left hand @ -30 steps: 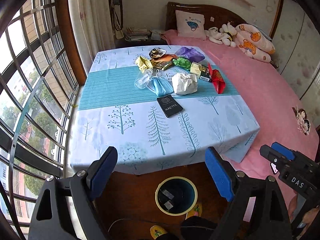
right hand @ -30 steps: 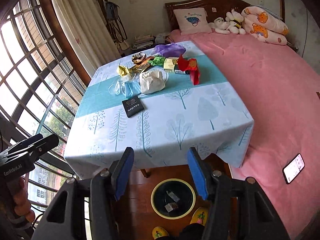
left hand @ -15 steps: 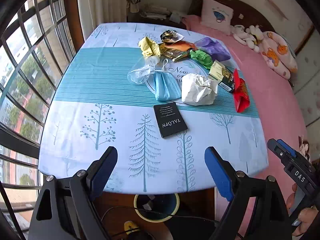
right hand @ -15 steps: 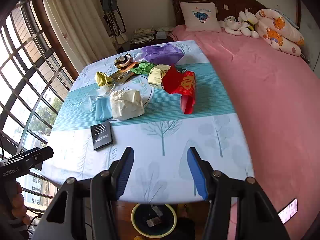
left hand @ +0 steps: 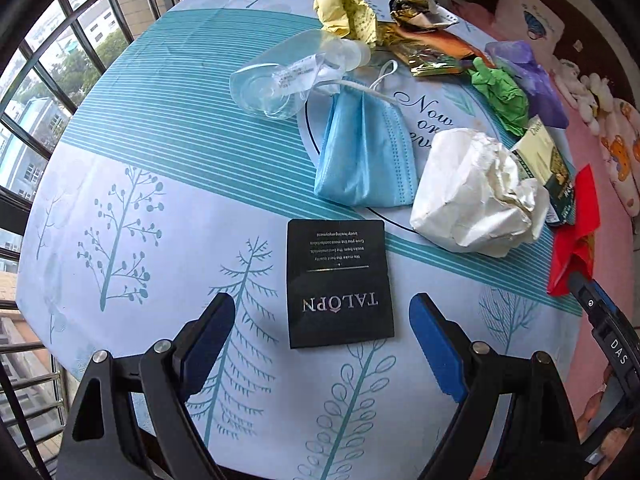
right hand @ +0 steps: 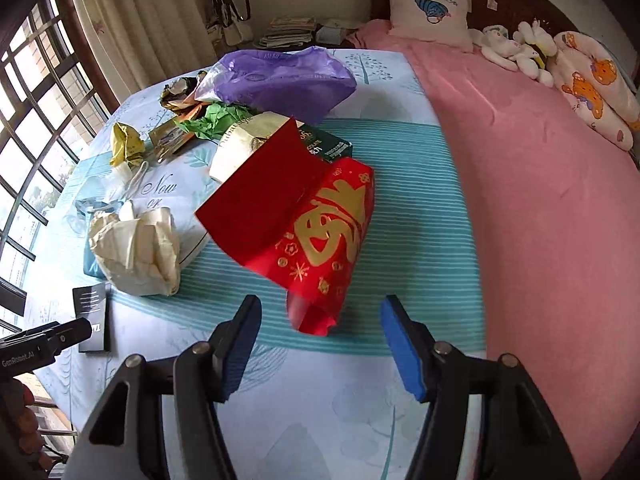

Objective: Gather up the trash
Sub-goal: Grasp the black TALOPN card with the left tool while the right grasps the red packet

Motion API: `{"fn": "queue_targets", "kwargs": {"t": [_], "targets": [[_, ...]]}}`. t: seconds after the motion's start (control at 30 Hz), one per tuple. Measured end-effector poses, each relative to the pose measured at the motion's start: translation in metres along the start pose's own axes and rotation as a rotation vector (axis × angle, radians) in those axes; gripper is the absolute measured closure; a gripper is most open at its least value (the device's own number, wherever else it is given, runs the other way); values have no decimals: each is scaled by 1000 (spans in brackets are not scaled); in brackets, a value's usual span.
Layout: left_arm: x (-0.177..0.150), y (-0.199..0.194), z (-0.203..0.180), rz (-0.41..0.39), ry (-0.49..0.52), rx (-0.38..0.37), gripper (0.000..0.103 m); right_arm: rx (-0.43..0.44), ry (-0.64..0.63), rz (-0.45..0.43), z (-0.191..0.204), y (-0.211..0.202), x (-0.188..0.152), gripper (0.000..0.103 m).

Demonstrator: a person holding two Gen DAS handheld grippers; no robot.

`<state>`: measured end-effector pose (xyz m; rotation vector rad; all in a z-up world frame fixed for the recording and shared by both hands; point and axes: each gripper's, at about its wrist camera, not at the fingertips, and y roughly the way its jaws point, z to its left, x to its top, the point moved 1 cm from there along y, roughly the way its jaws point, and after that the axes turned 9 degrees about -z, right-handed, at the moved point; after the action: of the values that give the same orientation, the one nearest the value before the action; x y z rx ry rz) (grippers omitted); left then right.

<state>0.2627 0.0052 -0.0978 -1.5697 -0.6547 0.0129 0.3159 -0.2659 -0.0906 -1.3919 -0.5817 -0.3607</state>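
Note:
Trash lies across the table. My left gripper (left hand: 322,328) is open and empty, its blue pads either side of a black "TALOPN" card (left hand: 339,282). Beyond it lie a blue face mask (left hand: 364,152), a crumpled white paper (left hand: 476,192), a clear plastic bottle (left hand: 288,76), a yellow wrapper (left hand: 346,12) and green paper (left hand: 500,92). My right gripper (right hand: 318,338) is open and empty just in front of a red envelope bag (right hand: 304,216) with gold print. A purple bag (right hand: 280,78) and a gold and green box (right hand: 256,138) lie behind it.
The table wears a blue tree-print cloth (left hand: 160,216). A pink bed (right hand: 540,200) with a pillow and soft toys runs along the right. Barred windows (left hand: 48,40) stand at the left. The other gripper shows at each view's edge (right hand: 44,340).
Both grippers have moved forward and down over the table, from above the floor bin to close over the trash. The bin has left both views. Both stay open.

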Motion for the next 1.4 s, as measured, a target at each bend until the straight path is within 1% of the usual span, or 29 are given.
{"fn": "queue_targets", "kwargs": {"t": [0.17,0.2,0.33,0.43,0.53,0.6,0.63,0.7,0.73,0.77,0.8,0.83,0.87,0.93,0.97,1.0,1.03,1.23,1.4], "targets": [[2,20,2,12,-43,63,15,12,-23,23,2,20,2,41],[3,21,1,1,-41,75,15,19,-26,25,2,22,3,41],[7,30,-9,-2,-25,123,15,27,-44,26,3,28,2,41],[12,35,-17,-5,-34,129,15,38,-41,28,3,30,2,42],[15,37,-22,1,-52,135,15,41,-39,20,2,29,1,51],[15,38,-24,2,-52,135,15,37,-34,16,0,30,2,61],[15,38,-24,2,-50,134,16,39,-30,16,-1,30,3,63],[15,37,-25,-4,-41,127,22,40,-23,16,-4,30,4,69],[14,35,-26,-9,-31,123,27,42,-19,16,-5,30,5,71],[13,33,-27,-14,-22,119,33,44,-15,17,-7,30,5,75],[13,32,-29,-19,-12,115,37,49,-10,17,-8,30,5,79],[13,30,-31,-23,-3,111,44,51,-7,16,-9,30,6,81],[13,29,-33,-25,5,107,46,56,-7,14,-9,29,6,83],[12,30,-34,-23,16,102,46,61,-9,14,-9,28,6,86],[11,29,-34,-22,21,98,46,65,-9,13,-9,27,6,90],[10,27,-32,-20,26,94,46,69,-9,14,-8,26,5,97],[9,26,-31,-17,27,87,46,74,-8,15,-8,25,5,98],[3,11,-23,-19,23,62,47,106,-12,-2,0,9,2,99],[0,-16,-17,-54,53,47,47,138,0,-31,8,-13,1,99]]}}
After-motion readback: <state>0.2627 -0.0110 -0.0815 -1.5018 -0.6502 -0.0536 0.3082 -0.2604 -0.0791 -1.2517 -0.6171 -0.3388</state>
